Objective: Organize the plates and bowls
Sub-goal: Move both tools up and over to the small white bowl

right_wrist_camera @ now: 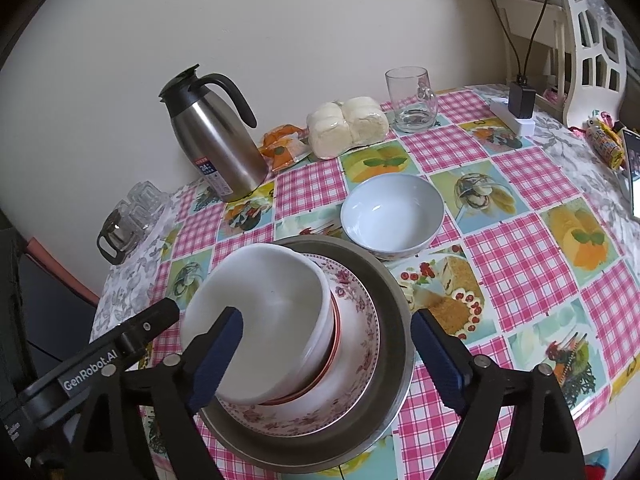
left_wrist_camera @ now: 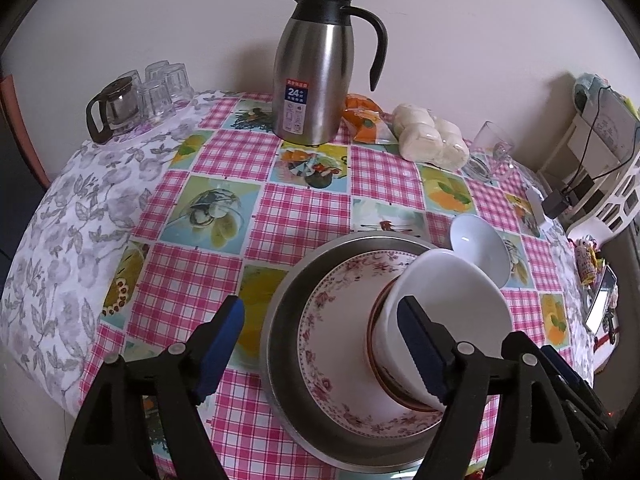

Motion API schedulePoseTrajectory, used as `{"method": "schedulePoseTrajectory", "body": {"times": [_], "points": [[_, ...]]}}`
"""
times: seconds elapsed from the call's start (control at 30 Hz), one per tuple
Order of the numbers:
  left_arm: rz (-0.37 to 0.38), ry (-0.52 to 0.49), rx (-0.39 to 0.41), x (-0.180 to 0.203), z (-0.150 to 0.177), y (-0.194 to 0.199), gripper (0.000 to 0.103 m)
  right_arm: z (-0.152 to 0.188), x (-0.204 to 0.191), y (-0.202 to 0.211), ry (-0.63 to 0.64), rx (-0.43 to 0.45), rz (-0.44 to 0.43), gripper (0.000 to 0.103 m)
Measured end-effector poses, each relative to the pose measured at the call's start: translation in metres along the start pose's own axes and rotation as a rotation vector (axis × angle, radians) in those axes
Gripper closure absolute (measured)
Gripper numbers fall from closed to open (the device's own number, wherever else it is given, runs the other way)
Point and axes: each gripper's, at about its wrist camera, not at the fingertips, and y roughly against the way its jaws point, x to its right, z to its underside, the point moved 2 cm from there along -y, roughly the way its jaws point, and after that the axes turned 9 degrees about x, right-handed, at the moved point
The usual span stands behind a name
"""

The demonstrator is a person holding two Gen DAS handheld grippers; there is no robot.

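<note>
A stack stands near the table's front: a steel pan point(left_wrist_camera: 286, 320) point(right_wrist_camera: 396, 320), a floral plate point(left_wrist_camera: 340, 344) point(right_wrist_camera: 360, 320), a red-rimmed bowl point(right_wrist_camera: 335, 344) and a tilted white bowl point(left_wrist_camera: 452, 292) point(right_wrist_camera: 272, 304) on top. A pale bowl point(left_wrist_camera: 480, 244) point(right_wrist_camera: 392, 212) sits alone on the cloth just behind the stack. My left gripper point(left_wrist_camera: 320, 348) is open over the stack's left side, one finger in front of the white bowl's wall. My right gripper point(right_wrist_camera: 326, 356) is open and straddles the stack, its left finger in front of the white bowl's hollow. Neither holds anything.
A steel thermos point(left_wrist_camera: 316, 80) point(right_wrist_camera: 216, 136), wrapped buns point(right_wrist_camera: 348, 124), an orange packet point(right_wrist_camera: 280, 148) and a glass mug point(right_wrist_camera: 412, 100) line the back by the wall. A glass teapot point(left_wrist_camera: 108, 108) with tumblers sits far left. A phone point(left_wrist_camera: 600, 300) lies at the right edge.
</note>
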Motion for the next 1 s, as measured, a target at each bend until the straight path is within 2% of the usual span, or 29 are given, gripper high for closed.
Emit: {"method": "schedulePoseTrajectory", "body": {"times": [0.17,0.47,0.53,1.0], "points": [[-0.003,0.009,0.0,-0.002,0.0,-0.001,0.023,0.0,0.0,0.0,0.0,0.004,0.004,0.003],[-0.011,0.013,-0.005,-0.005,0.0,-0.003,0.022,-0.001,-0.001,0.001,0.019,0.017,0.006,0.0],[-0.013,0.006,0.0,-0.004,0.0,-0.003,0.009,-0.001,0.0,0.001,0.021,0.018,0.004,0.0],[-0.014,0.004,0.021,0.005,-0.001,0.0,0.009,-0.007,0.009,0.003,0.018,0.027,0.01,0.0]]}}
